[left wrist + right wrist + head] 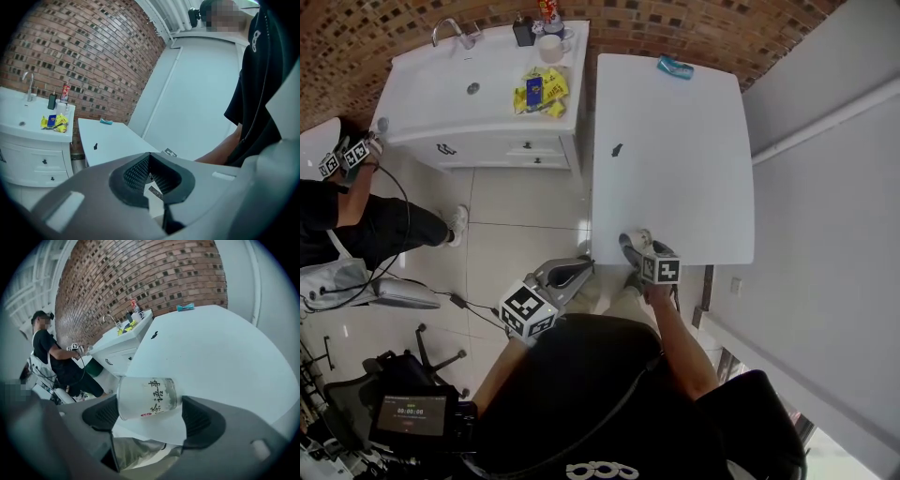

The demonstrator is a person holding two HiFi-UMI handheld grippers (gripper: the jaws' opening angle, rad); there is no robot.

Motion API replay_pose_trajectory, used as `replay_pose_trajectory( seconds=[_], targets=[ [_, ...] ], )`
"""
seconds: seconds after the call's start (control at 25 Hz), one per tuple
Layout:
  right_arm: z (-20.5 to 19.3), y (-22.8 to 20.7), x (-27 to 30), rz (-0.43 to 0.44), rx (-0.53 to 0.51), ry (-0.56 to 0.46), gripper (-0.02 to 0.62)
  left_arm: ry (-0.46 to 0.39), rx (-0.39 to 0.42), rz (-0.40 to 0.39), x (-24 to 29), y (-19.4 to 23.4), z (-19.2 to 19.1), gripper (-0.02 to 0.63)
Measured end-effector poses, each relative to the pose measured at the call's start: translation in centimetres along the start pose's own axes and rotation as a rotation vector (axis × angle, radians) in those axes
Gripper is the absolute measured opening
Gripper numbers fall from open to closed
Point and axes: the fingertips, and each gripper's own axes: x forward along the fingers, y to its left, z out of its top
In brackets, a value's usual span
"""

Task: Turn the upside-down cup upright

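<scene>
A white paper cup (147,398) with black characters on its side lies sideways between the pads of my right gripper (151,416). Its rim is against the left pad and its base against the right one, so the gripper is shut on it. In the head view the cup (636,239) and the right gripper (634,247) hang over the near edge of the white table (675,141). My left gripper (567,274) is off the table, to the left of its near corner. Its jaws (150,168) are shut with nothing in them.
A small dark item (616,149) and a teal packet (675,67) lie on the table. A white sink cabinet (478,84) with yellow packets stands left of it against the brick wall. Another person (356,216) sits at far left. Cables and a chair base are on the floor.
</scene>
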Motion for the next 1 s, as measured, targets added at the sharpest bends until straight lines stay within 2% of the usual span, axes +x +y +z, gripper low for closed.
replay_pose_trajectory(
  seconds=[0.16, 0.28, 0.6, 0.8, 1.0],
  targets=[
    [0.6, 0.0, -0.7, 0.075, 0.135, -0.045, 0.400, 0.003, 0.002, -0.008, 0.3, -0.5, 0.2, 0.015],
    [1.0, 0.1, -0.9, 0.177, 0.268, -0.084, 0.400, 0.004, 0.004, -0.013, 0.7, -0.9, 0.3, 0.015],
    [2.6, -1.0, -1.6, 0.425, 0.709, -0.207, 0.400, 0.018, 0.017, -0.028, 1.7, -2.0, 0.4, 0.015],
    [3.5, -1.5, -1.2, 0.509, 0.812, -0.234, 0.400, 0.027, 0.027, -0.032, 2.4, -2.2, 0.6, 0.015],
    [4.2, -2.4, -0.7, 0.549, 0.892, -0.253, 0.400, 0.034, 0.036, -0.025, 2.8, -2.1, 0.9, 0.015]
  ],
)
